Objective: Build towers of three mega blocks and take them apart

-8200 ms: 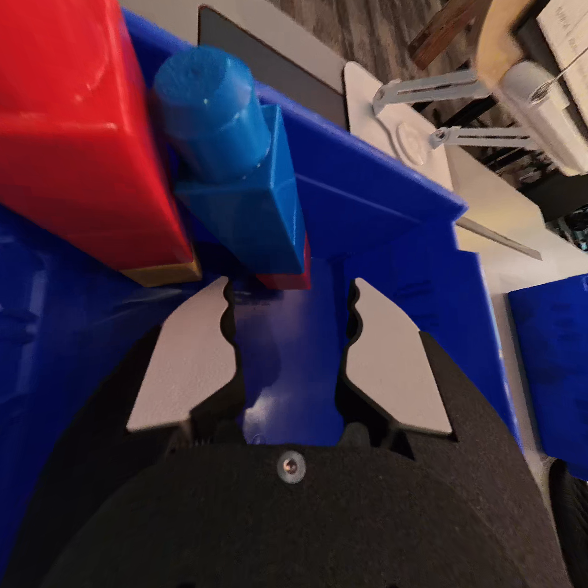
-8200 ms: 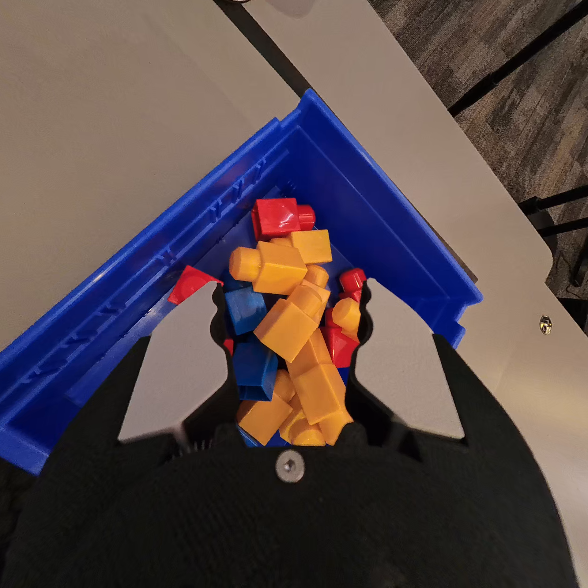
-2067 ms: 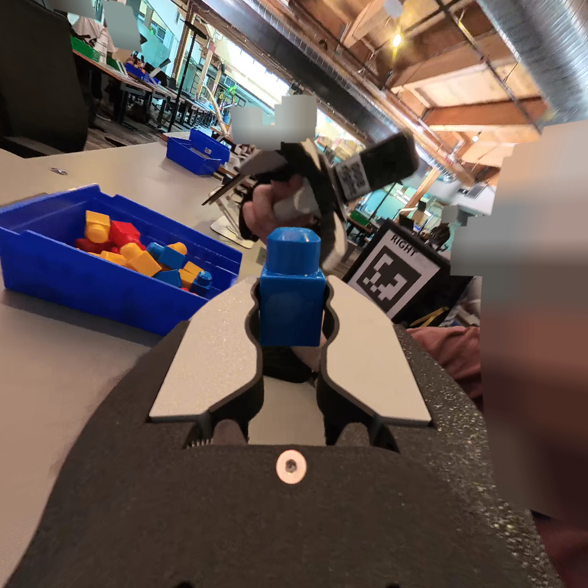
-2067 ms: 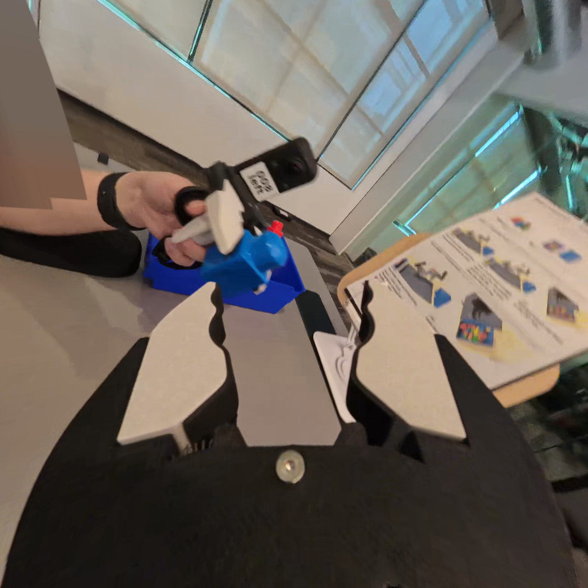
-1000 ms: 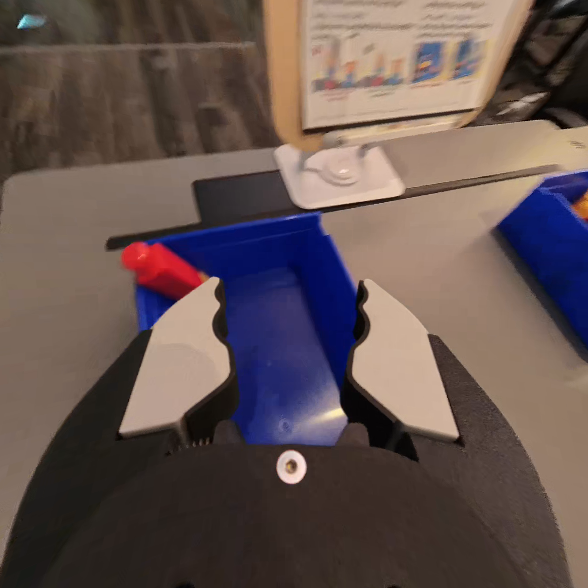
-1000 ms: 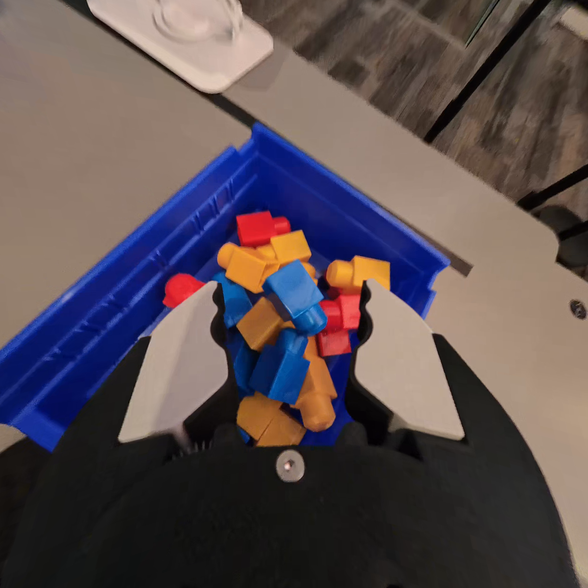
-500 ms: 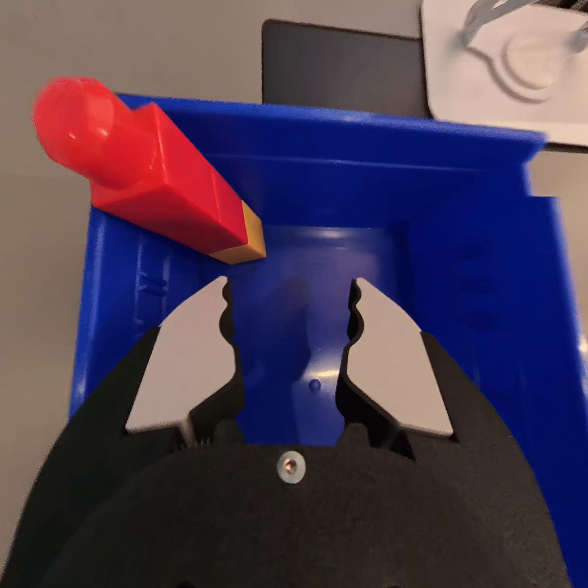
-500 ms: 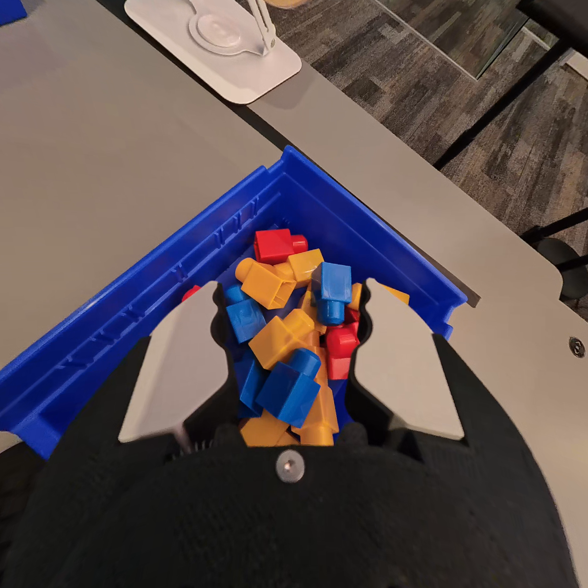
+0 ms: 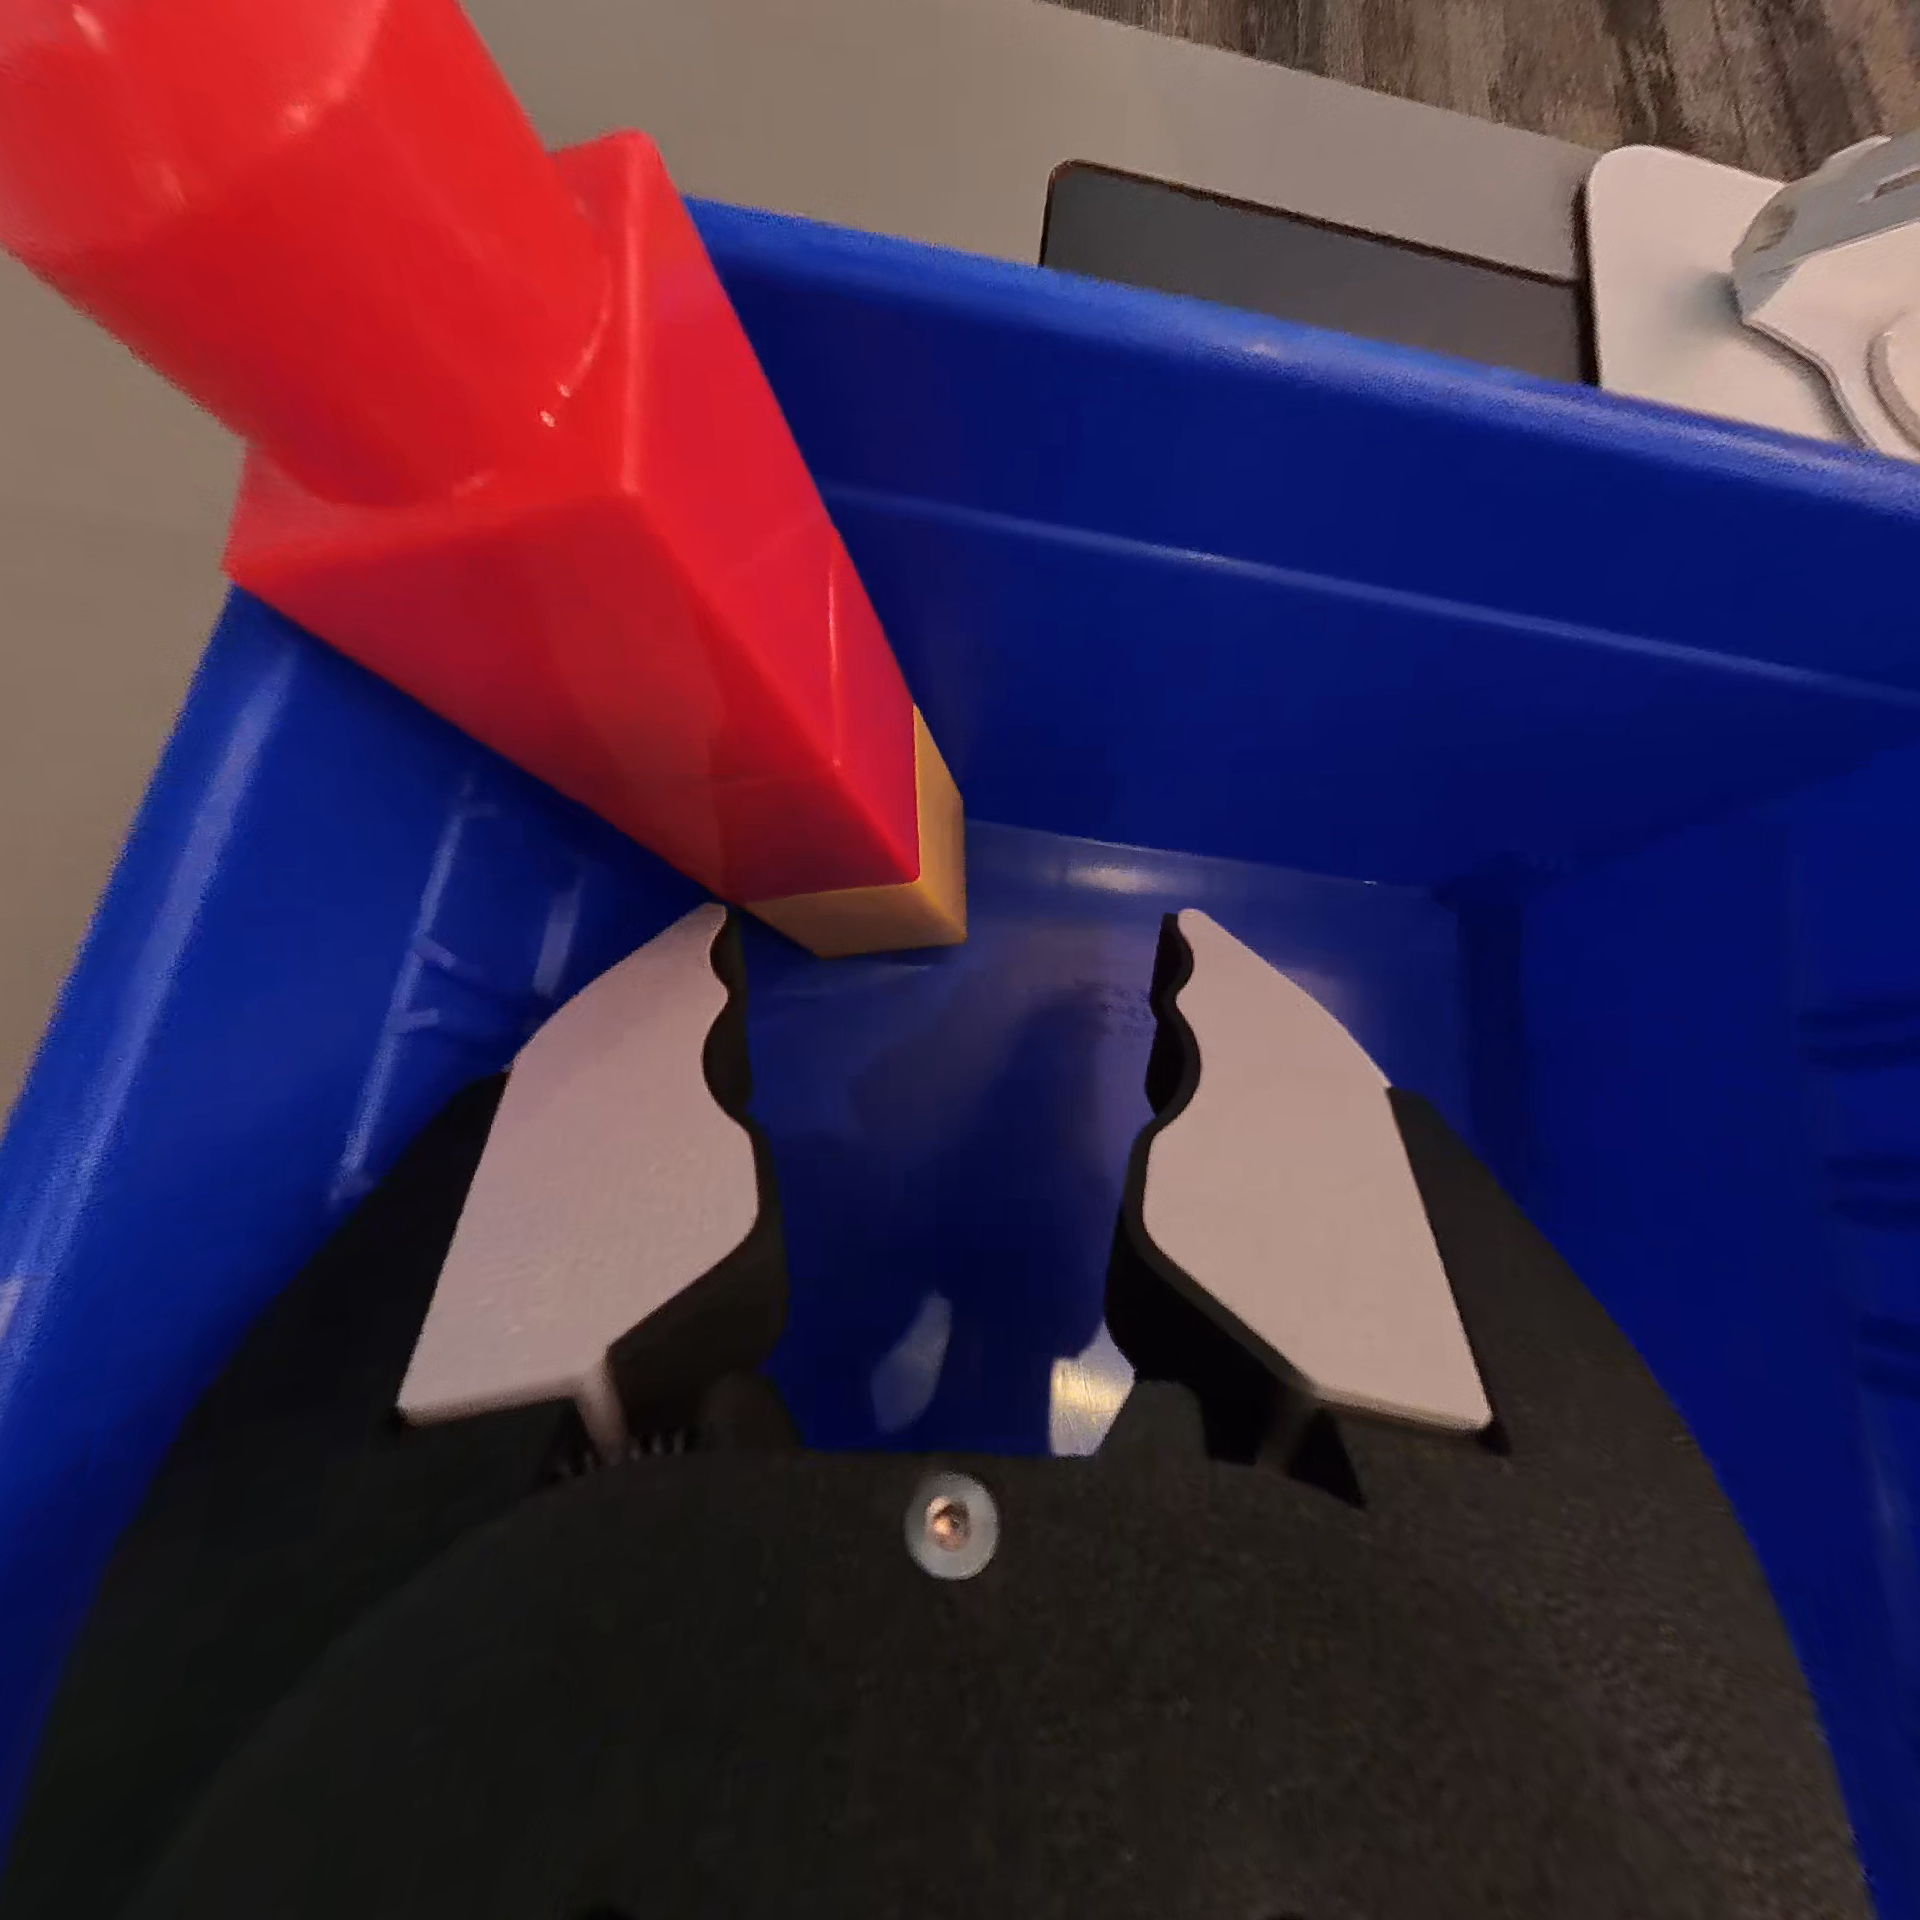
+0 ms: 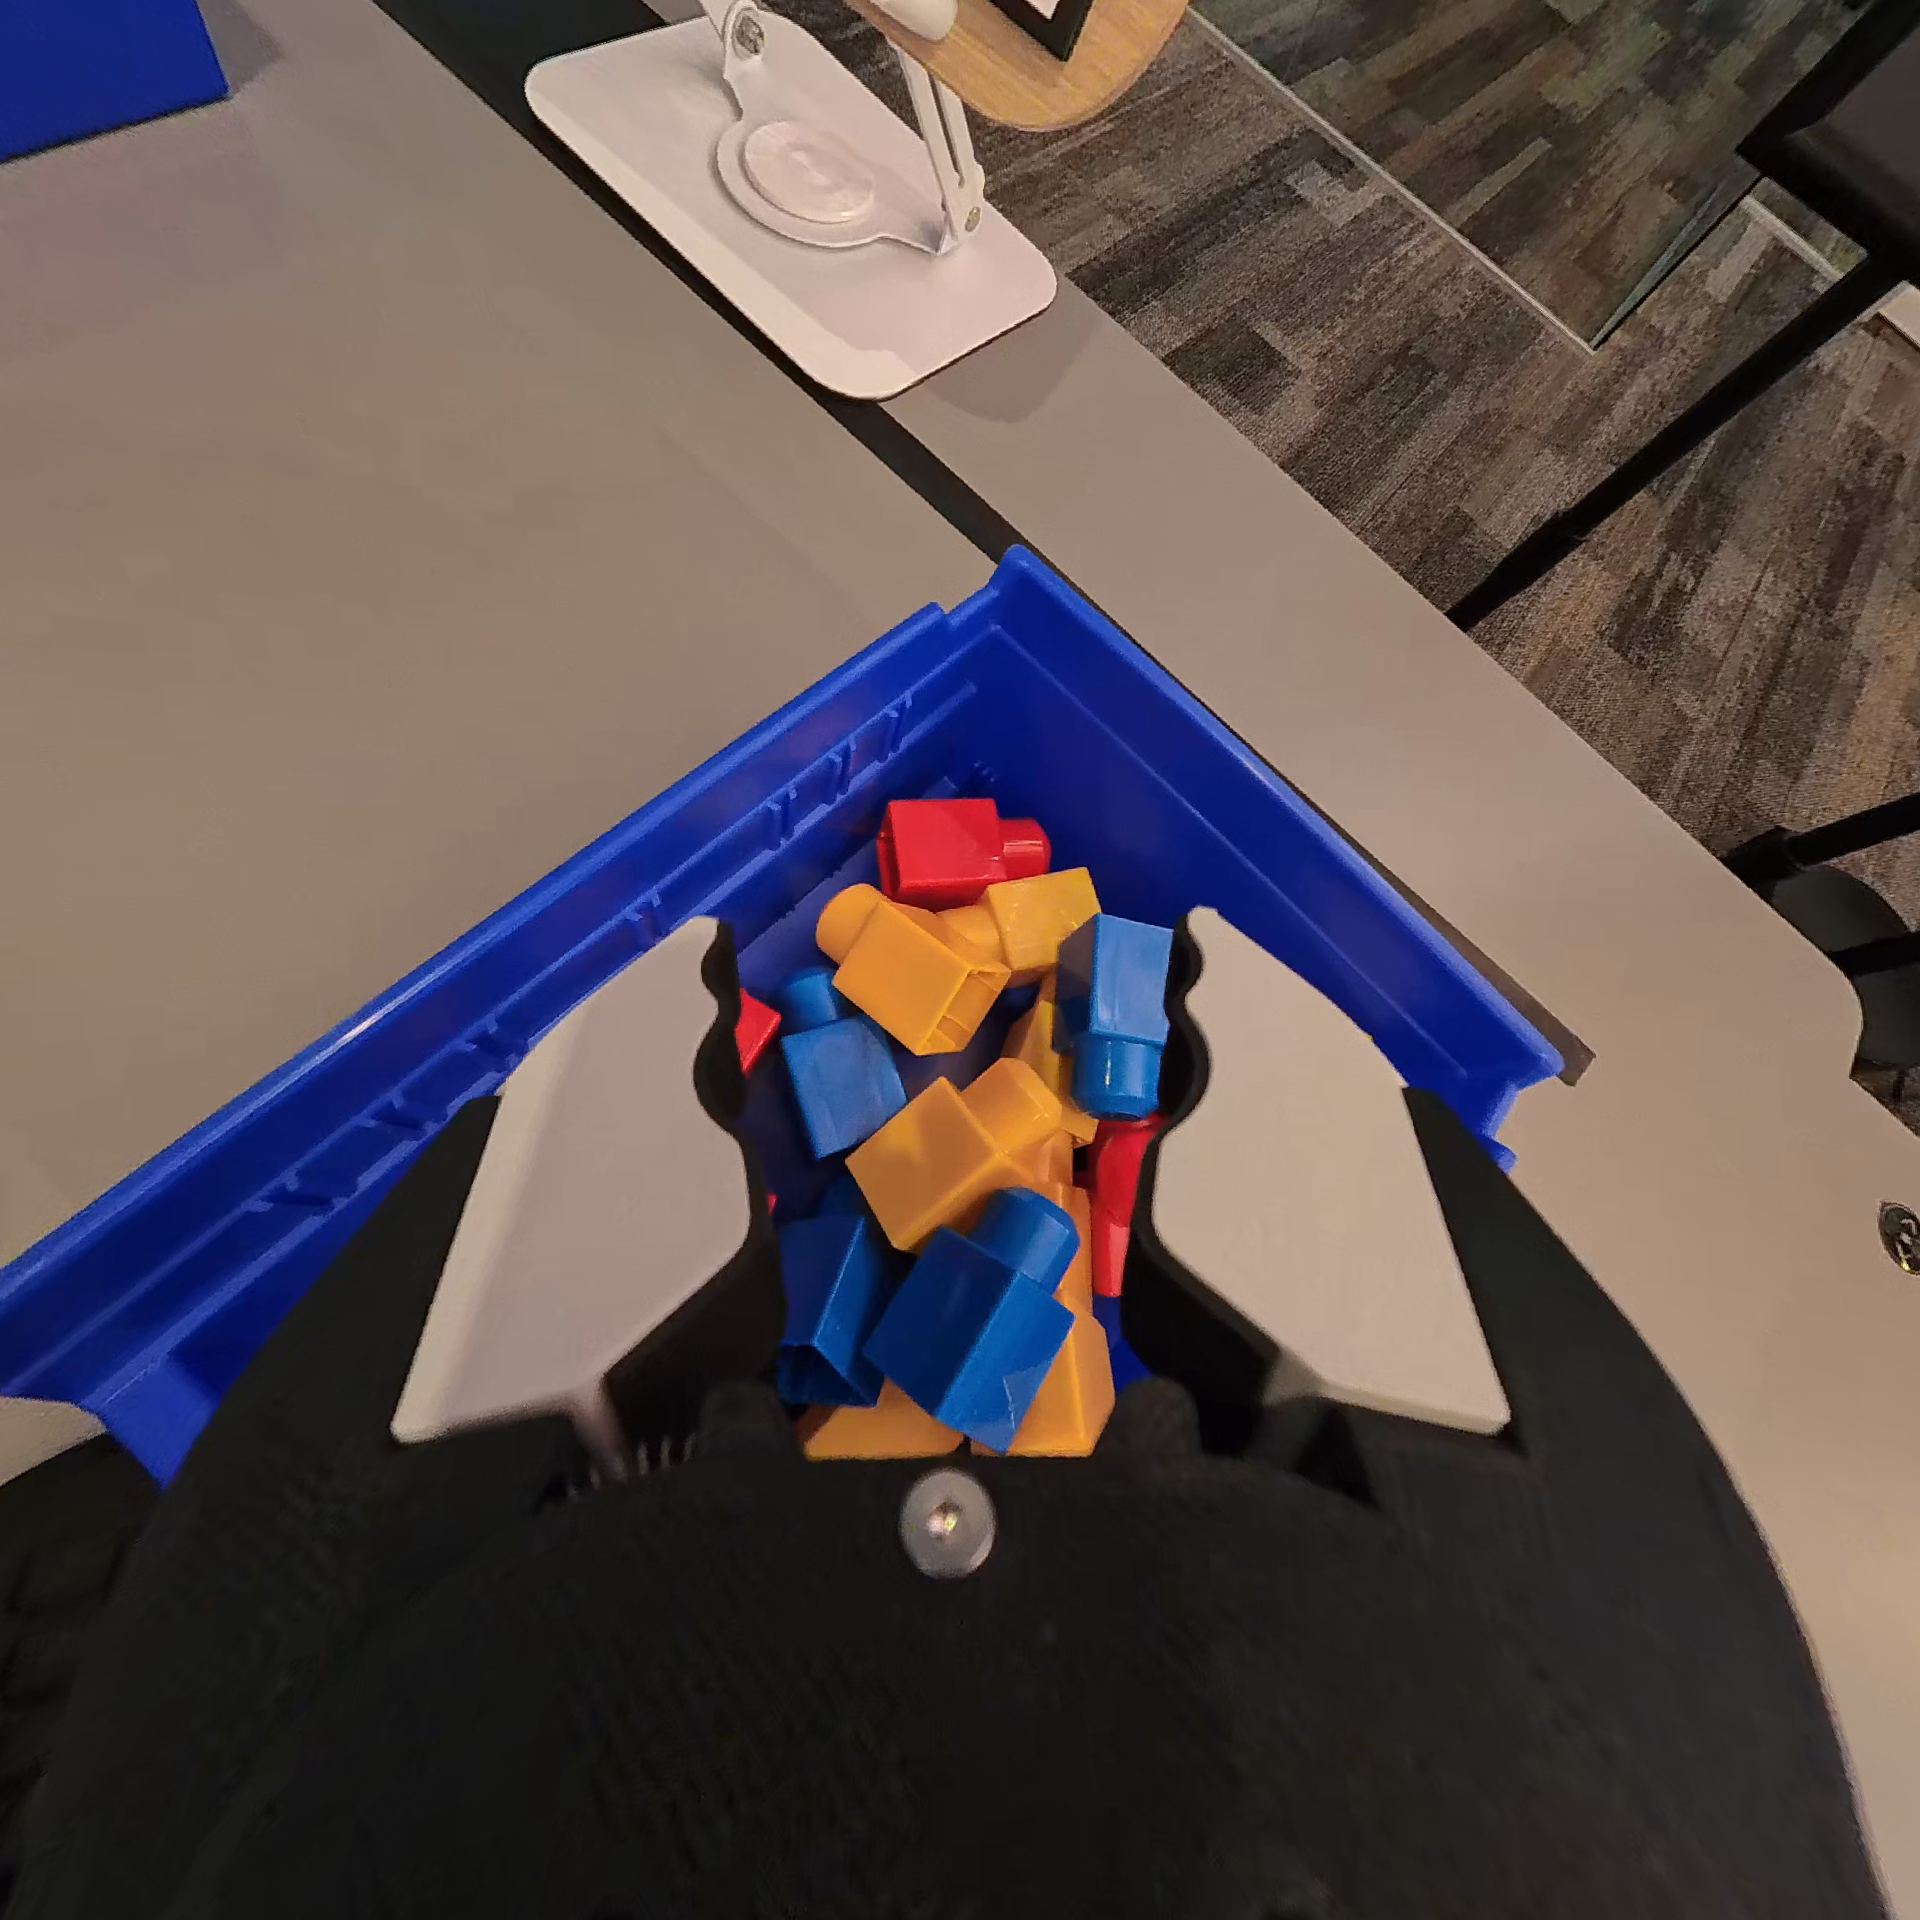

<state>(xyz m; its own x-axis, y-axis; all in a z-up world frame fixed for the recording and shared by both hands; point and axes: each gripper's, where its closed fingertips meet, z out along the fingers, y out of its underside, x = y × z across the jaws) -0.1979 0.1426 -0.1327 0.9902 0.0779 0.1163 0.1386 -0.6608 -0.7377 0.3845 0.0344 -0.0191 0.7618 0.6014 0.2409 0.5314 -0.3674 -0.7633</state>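
A: Left gripper (image 9: pixel 948 920) first. Jaws wide, nothing between the pads, only the blue floor of a bin (image 9: pixel 1351 665) under them. It points down into that bin.

B: And the tower?

A: Tower (image 9: pixel 582 582) stands ahead and to the left of the left finger (image 9: pixel 623 1164), in the bin's far left corner. Red blocks on top, one yellow block (image 9: pixel 883 904) at the foot. From this angle it slants up and away to the left, stud end blurred. The yellow foot sits just beyond the left fingertip. Touching or not, cannot tell.

B: Anything past the bin?

A: Grey table (image 9: pixel 935 94), a dark panel (image 9: pixel 1309 270) behind the far wall, a white stand base (image 9: pixel 1766 291) ahead to the right.

B: Right gripper?

A: Right gripper (image 10: pixel 951 920) also spread wide, holding nothing. It hangs over a second bin (image 10: pixel 1247 821) full of loose blocks (image 10: pixel 935 1143): yellow, blue, red, in a heap. The heap shows in the gap between the fingers.

B: Any block close to a pad?

A: One blue block (image 10: pixel 1117 997), stud toward the camera, lies beside the right finger (image 10: pixel 1299 1195) near its tip. It belongs to the heap below, not to the grasp. A red block (image 10: pixel 951 852) lies farthest ahead, near the bin's far corner.

B: Beyond that?

A: Same white stand base (image 10: pixel 790 208) ahead to the left on the table (image 10: pixel 416 468), a wooden board (image 10: pixel 1049 73) above it, patterned carpet (image 10: pixel 1455 312) to the right.
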